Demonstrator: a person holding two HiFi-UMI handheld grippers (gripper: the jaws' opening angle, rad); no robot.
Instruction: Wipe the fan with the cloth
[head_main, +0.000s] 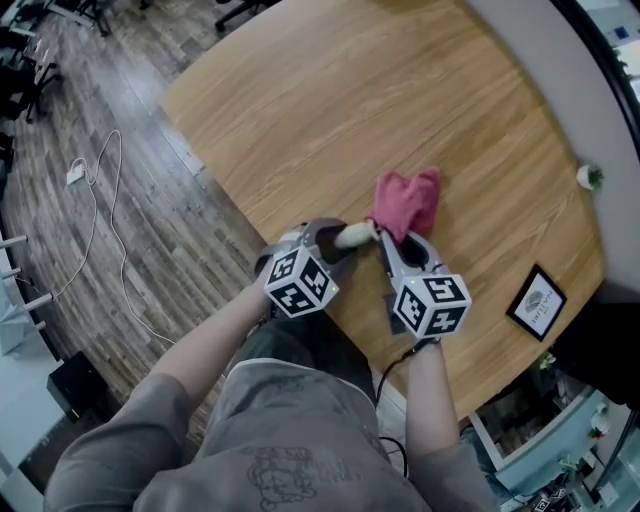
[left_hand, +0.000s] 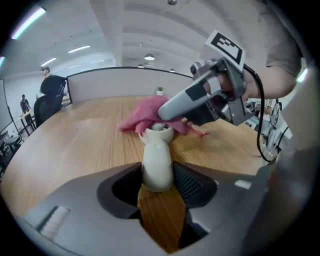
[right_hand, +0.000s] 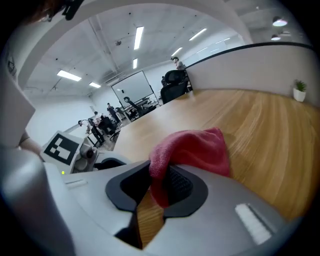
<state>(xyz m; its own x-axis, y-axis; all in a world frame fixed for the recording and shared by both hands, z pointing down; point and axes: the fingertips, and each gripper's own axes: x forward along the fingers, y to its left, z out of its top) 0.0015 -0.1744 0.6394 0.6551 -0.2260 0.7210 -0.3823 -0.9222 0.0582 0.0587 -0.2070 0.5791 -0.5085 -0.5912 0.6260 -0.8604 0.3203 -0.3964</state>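
A small white hand-held fan (head_main: 355, 235) is held by its handle (left_hand: 157, 165) in my left gripper (left_hand: 159, 182), whose jaws are closed on it. The fan's head points away from me and is mostly covered by the pink-red cloth (left_hand: 150, 112). My right gripper (right_hand: 157, 187) is shut on a bunched edge of that cloth (right_hand: 192, 150). In the head view the cloth (head_main: 408, 200) drapes over the fan's far end, with the right gripper (head_main: 392, 240) just right of the left gripper (head_main: 340, 232). Both are above the wooden table (head_main: 350, 90).
A small black-framed card (head_main: 536, 302) stands near the table's right edge. A tiny potted plant (head_main: 590, 177) sits by the grey partition at the far side. The table's near curved edge runs below my grippers, and a white cable (head_main: 105, 200) lies on the floor at left.
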